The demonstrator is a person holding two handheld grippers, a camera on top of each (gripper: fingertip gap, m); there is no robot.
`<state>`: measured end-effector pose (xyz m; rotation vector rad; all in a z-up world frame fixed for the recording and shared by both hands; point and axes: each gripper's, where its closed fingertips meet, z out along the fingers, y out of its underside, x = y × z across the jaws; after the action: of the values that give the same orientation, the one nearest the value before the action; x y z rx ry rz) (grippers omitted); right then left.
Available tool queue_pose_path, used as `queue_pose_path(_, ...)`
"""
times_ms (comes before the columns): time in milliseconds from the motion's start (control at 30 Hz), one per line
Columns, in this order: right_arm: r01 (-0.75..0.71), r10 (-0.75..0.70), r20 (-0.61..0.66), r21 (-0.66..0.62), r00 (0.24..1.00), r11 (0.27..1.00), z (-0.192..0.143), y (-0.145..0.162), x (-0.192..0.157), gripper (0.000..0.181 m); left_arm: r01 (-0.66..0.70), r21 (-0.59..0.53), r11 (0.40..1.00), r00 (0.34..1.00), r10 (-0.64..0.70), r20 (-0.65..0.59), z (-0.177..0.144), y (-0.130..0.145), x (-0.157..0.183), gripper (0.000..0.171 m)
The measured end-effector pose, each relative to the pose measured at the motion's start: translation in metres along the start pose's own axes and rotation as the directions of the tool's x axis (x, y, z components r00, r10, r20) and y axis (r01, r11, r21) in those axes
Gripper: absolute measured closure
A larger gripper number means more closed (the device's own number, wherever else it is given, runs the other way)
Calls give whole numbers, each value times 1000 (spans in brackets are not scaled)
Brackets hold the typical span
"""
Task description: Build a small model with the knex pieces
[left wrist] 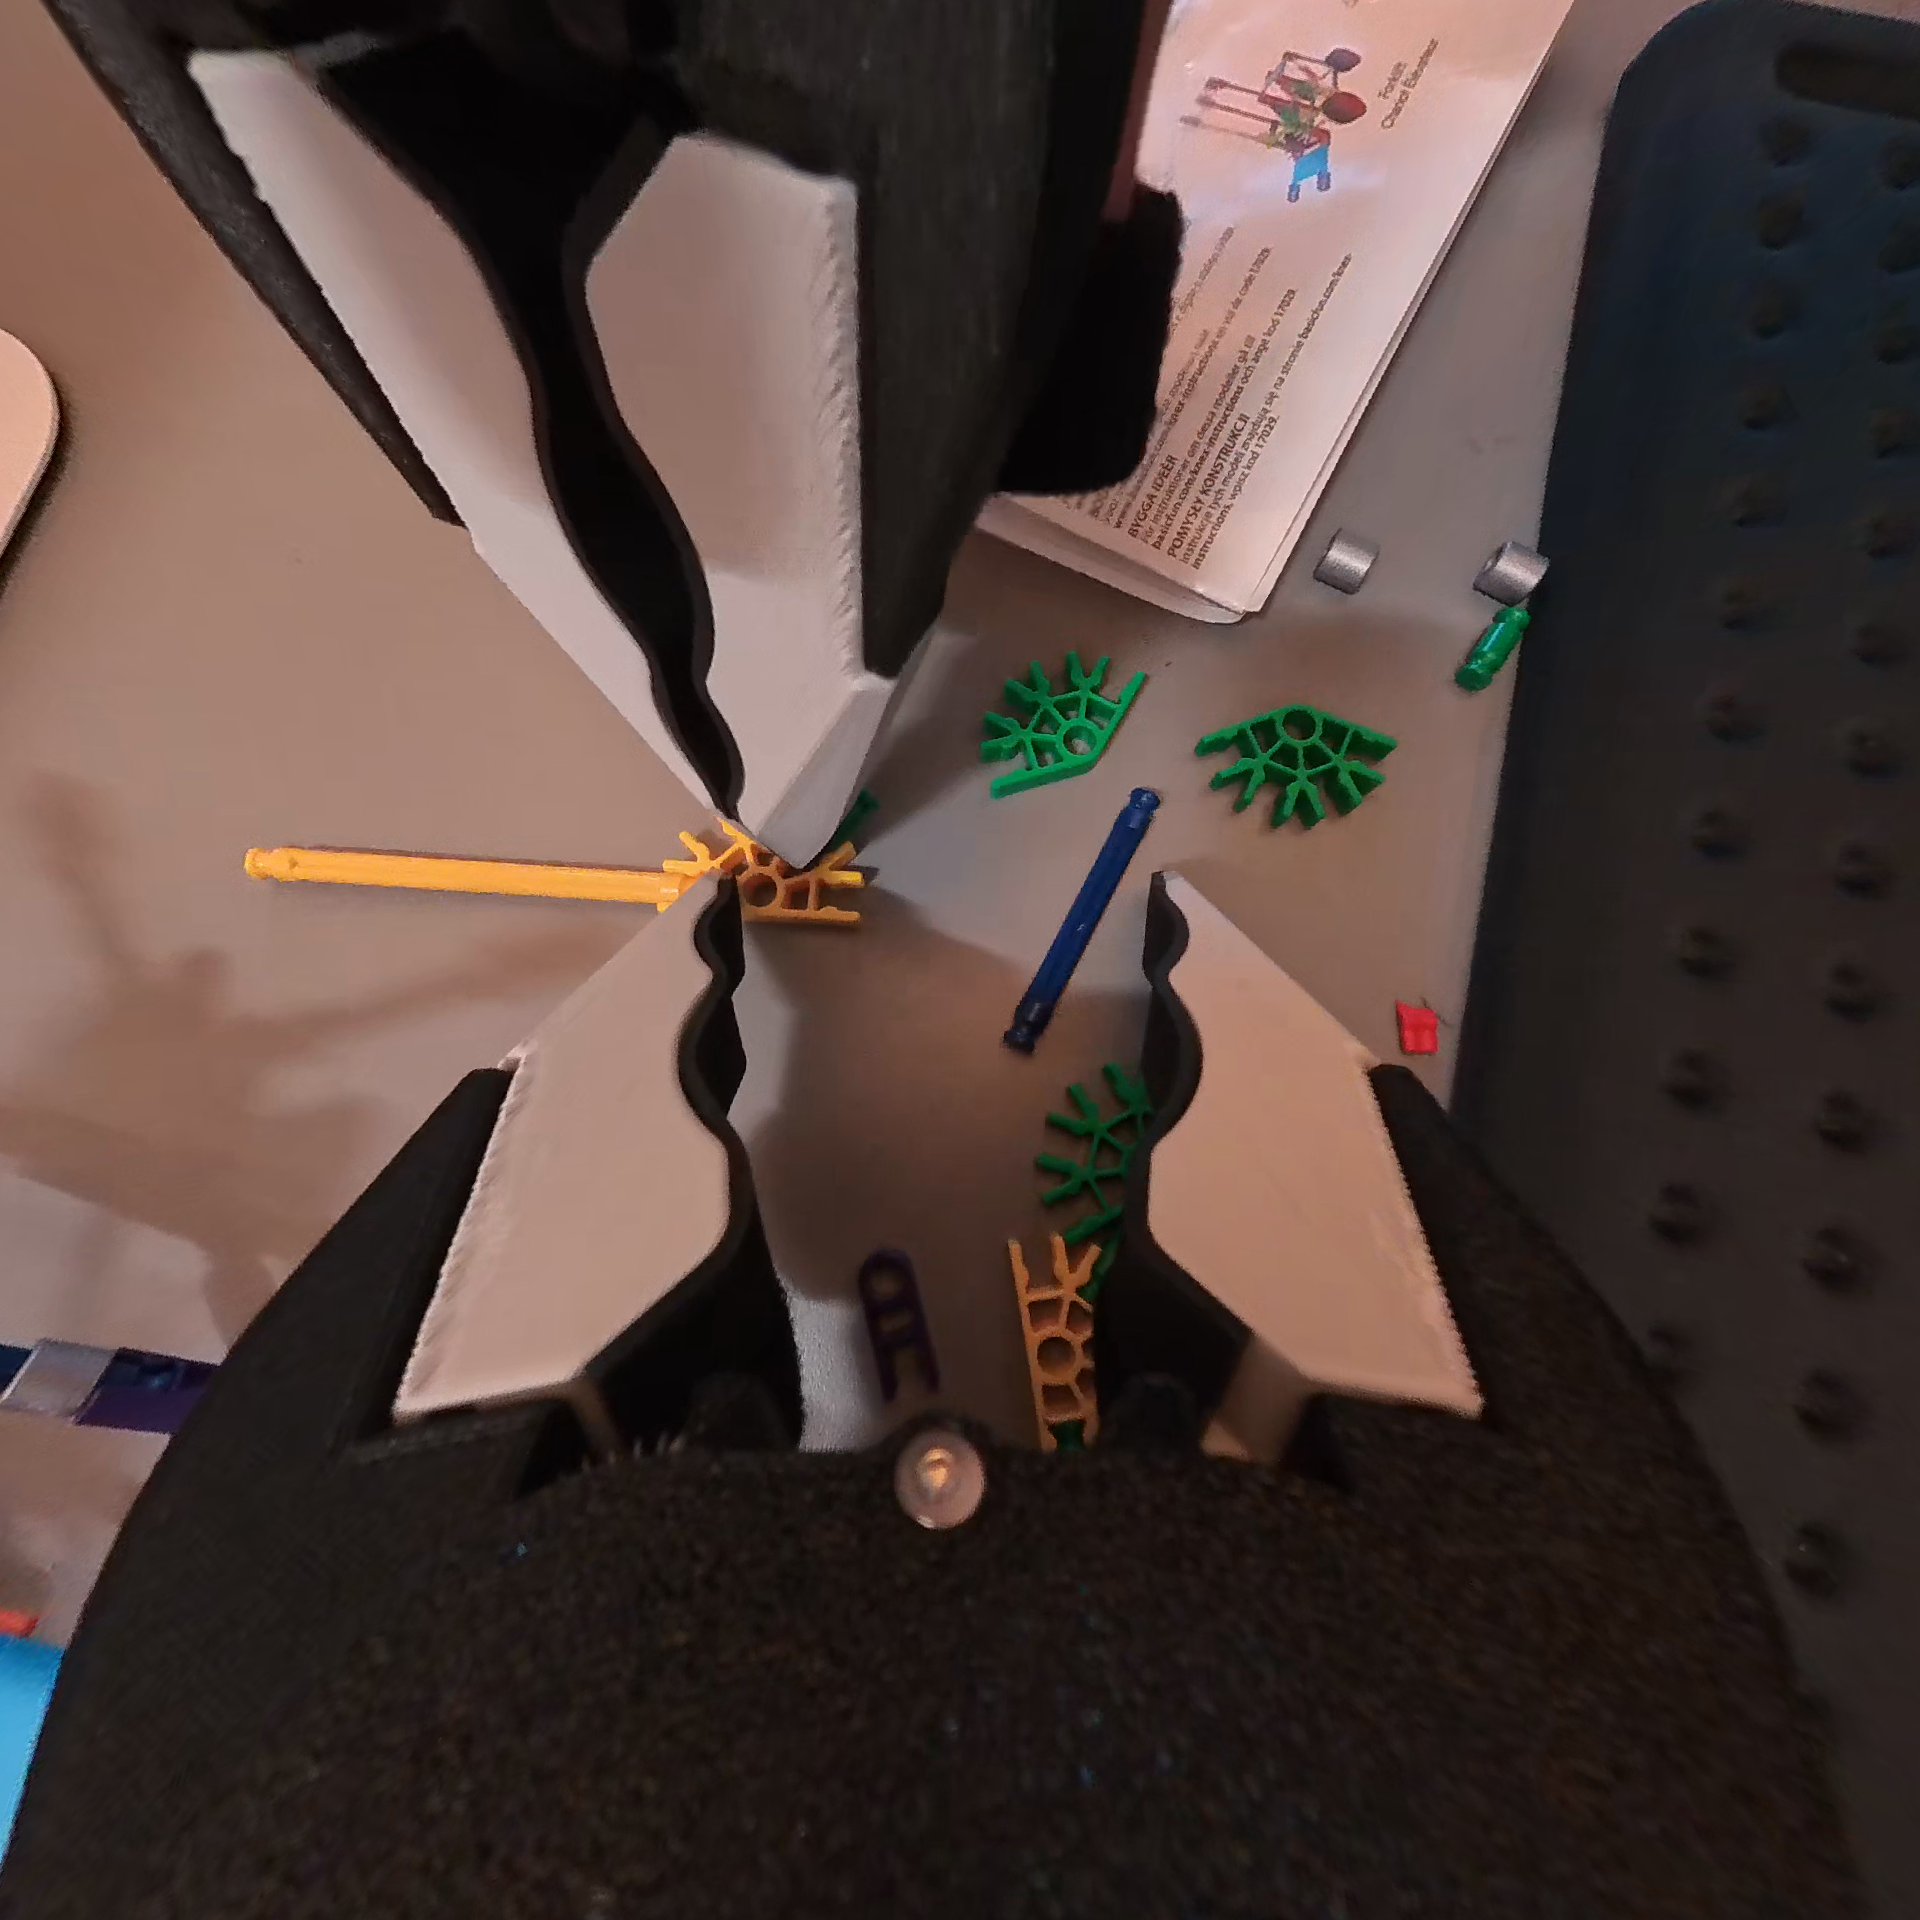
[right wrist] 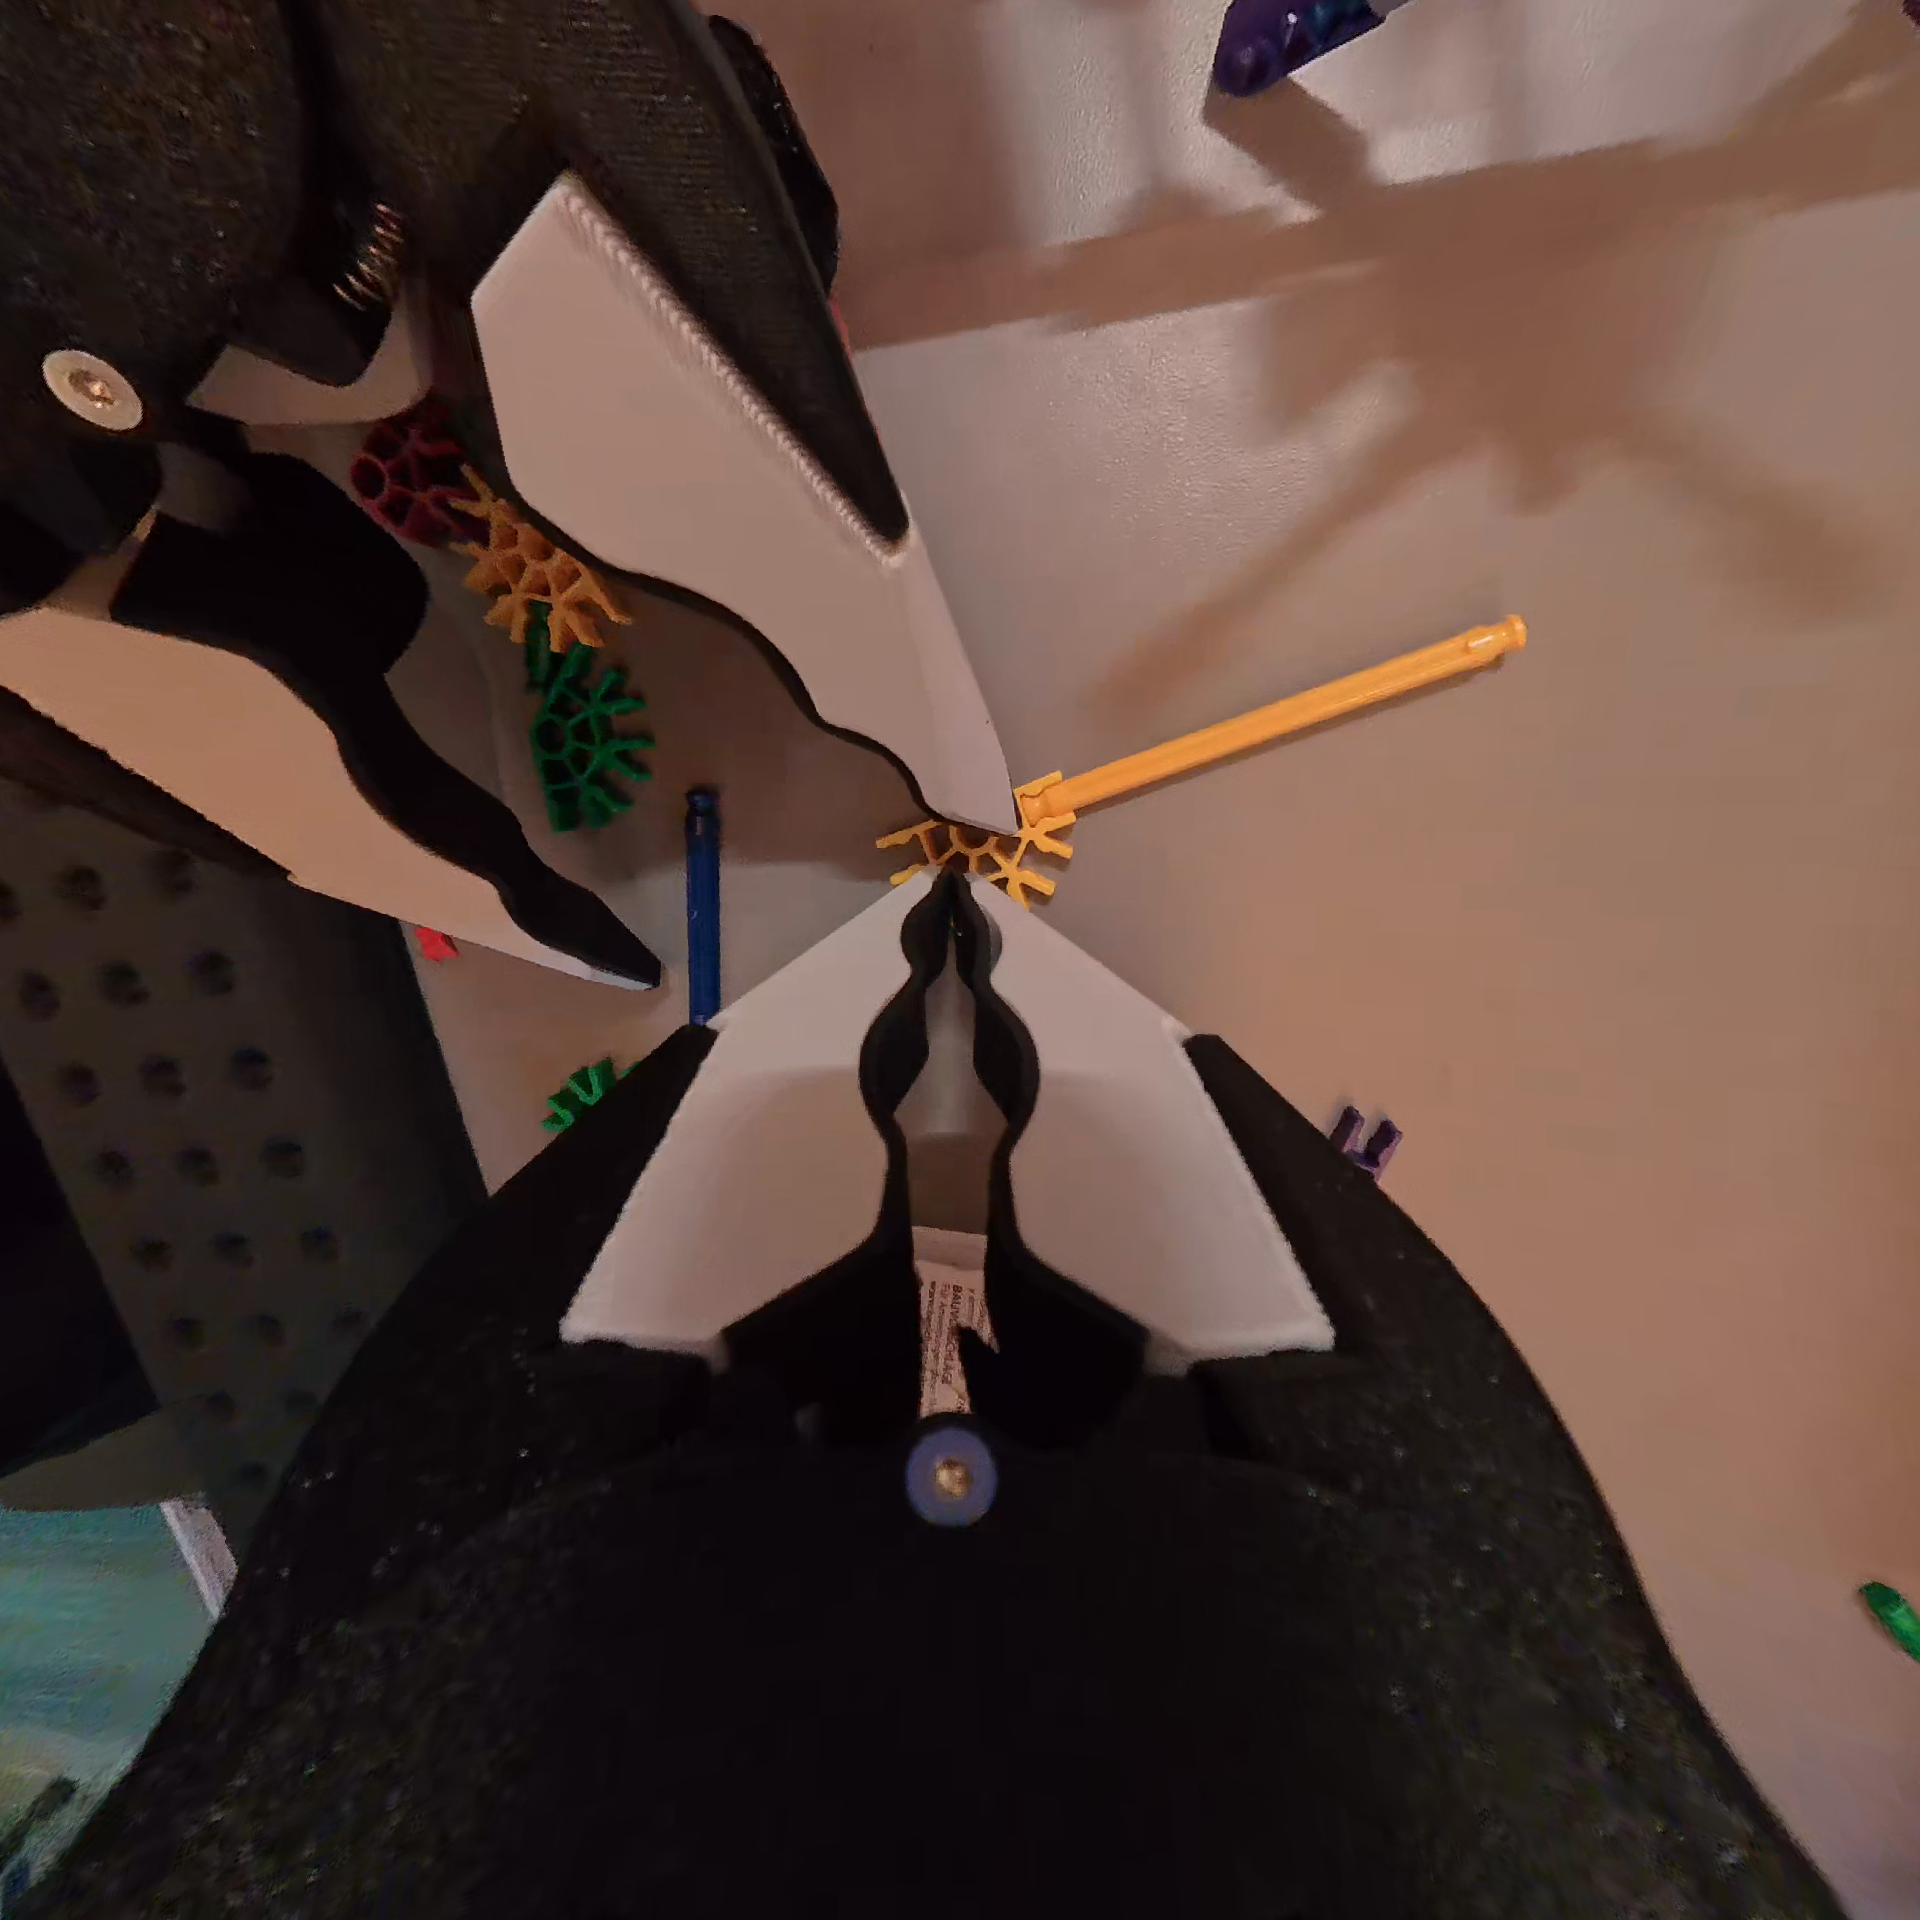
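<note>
right gripper (right wrist: 951,883): pinched tight on yellow connector (right wrist: 977,850), keep it steady
left gripper (left wrist: 940,904): spread wide, one finger (left wrist: 717,914) nudging yellow rod (left wrist: 457,871); push it straight

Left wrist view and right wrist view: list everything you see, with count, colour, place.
gripped yellow connector: one, yellow, in the right gripper's fingertips
yellow rod: one, yellow, plugged into that connector
loose yellow connector: one, yellow, seen between the left gripper's fingers
purple connector: one, purple, beside it
green connectors: at least three, green, around the blue rod
blue rod: one, blue, on the table
grey spacers: two, grey, below the leaflet
short green rod: one, green, by the perforated tray
red piece: one, red, by the tray
leaflet: one, white, far side
perforated tray: one, dark blue, right side
left gripper: one, black and white, open
right gripper: one, black and white, shut on the gripped connector
</note>
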<state>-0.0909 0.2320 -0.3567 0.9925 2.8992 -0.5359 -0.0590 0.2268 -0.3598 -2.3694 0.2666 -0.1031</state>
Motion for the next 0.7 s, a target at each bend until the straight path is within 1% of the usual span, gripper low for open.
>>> queue_pose_path(67, 14, -14, -8, -29, 1000, 999, 0, 0, 0, 181, 3, 1, 1000, 1000, -3, -2, 0, 0, 0, 94)
queue_pose_path(167, 15, -15, 9, -36, 1000, 999, 1, 1, 0, 181, 0, -1, 1000, 1000, 0, 3, 0, 0, 0, 93)
queue_pose_path(267, 53, -55, -21, -61, 998, 997, 2, 2, 0, 181, -4, -2, 1000, 1000, 4, 5, 0, 0, 0, 93)
queue_pose_path(467, 59, -63, -36, -83, 997, 995, 3, 1, 0, 181, -6, -3, 1000, 1000, 6, 9, 1, 0, 0, 93)
queue_pose_path(567, 58, -60, -36, -45, 998, 997, 2, 1, -1, 181, -9, -3, 1000, 1000, 9, 12, 1, 0, 0, 94)
queue_pose_path(667, 51, -50, -63, 29, 997, 998, -5, -2, -2, 180, -4, 1, 1000, 1000, 4, 10, 0, 0, 0, 95)
queue_pose_path(700, 49, -44, -91, 57, 995, 997, -13, -4, 0, 171, -2, 1, 1000, 1000, 2, 9, 0, 0, 0, 96)
